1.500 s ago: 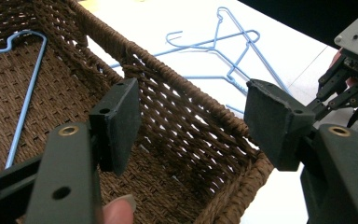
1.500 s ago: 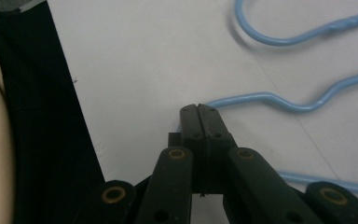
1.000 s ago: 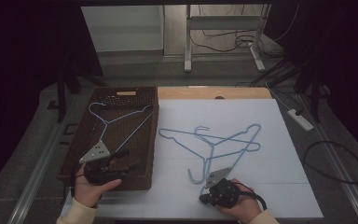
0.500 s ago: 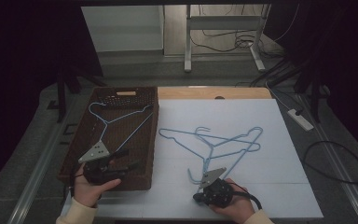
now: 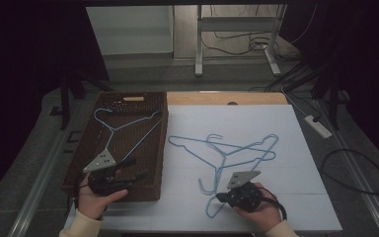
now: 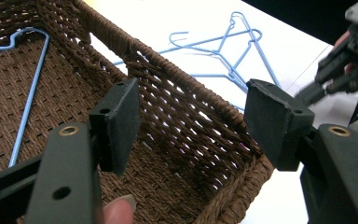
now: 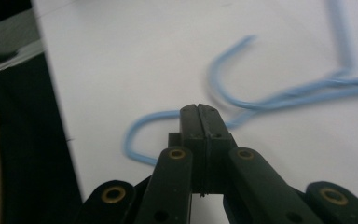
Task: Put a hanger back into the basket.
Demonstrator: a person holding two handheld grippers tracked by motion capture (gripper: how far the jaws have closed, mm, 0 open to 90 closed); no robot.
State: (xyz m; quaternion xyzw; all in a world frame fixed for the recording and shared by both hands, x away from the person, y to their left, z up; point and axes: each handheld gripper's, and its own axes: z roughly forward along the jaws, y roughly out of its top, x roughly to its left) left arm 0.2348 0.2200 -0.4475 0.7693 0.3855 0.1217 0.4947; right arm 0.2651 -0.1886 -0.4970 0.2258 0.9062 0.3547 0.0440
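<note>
Right gripper (image 7: 199, 109) fingers pinching a blue hanger (image 7: 144, 135) hook on the counter (image 7: 135, 56); left gripper (image 6: 191, 126) fingers spread over the basket (image 6: 177, 93)

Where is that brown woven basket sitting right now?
In the high view, the brown woven basket sits on the table's left side beside the white sheet, one blue wire hanger inside it, the left gripper over its near end.

The basket (image 5: 143, 143) is rough brown wicker; the hangers (image 5: 237, 153) are thin smooth blue wire; the table sheet (image 5: 286, 128) is matt white.
</note>
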